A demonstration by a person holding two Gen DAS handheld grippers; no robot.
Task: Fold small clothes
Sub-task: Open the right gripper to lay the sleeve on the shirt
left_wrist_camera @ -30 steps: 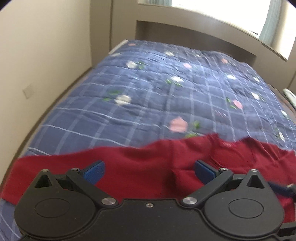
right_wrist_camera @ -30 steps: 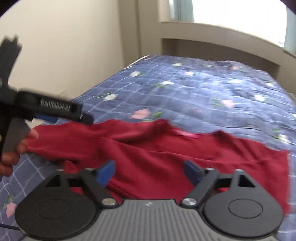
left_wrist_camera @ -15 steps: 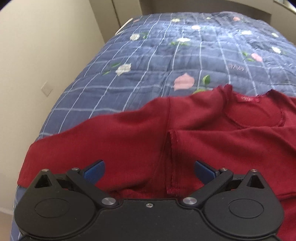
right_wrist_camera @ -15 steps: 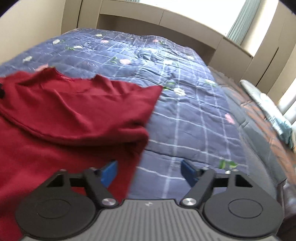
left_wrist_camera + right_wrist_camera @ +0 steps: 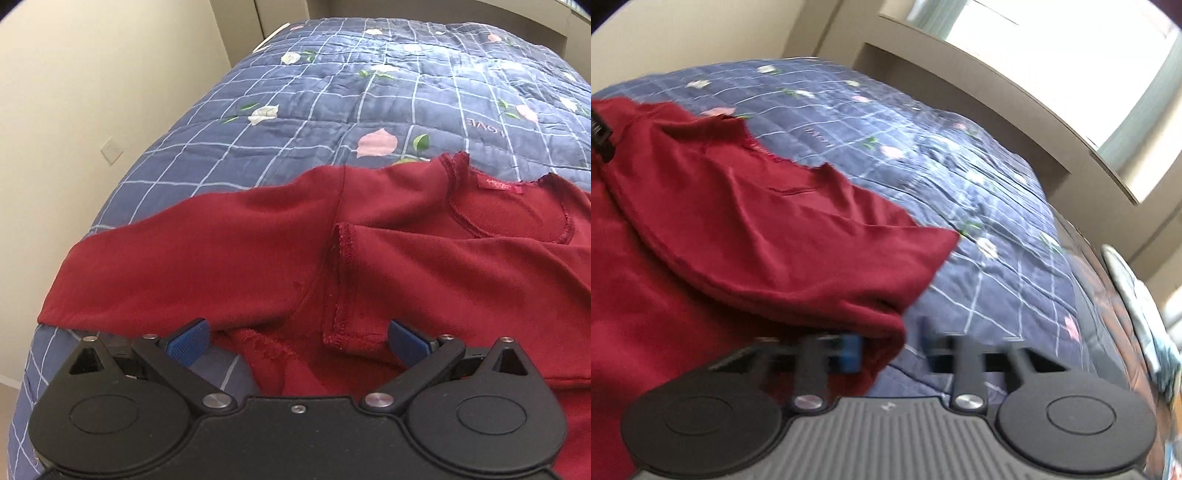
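The red top point(image 5: 258, 251) lies spread on the blue quilt point(image 5: 332, 96). The right gripper point(image 5: 886, 347) has just been closing, its jaws now narrow around the shirt's folded edge. The left gripper point(image 5: 295, 339) stays wide, holding nothing. A fold can probably start.

Soft, matt, fleecy knit cloth on the red top point(image 5: 424, 266), rough overlocked stitching along cuff and neckline. Quilted, stitched cotton-like quilt point(image 5: 332, 96) on the bed, matt, slightly puckered. Matt black plastic on the left claw point(image 5: 297, 338), textured blue pads point(image 5: 186, 341), shiny metal pins. Ribbed grey plastic at 6 o'clock under the right claw point(image 5: 890, 350).
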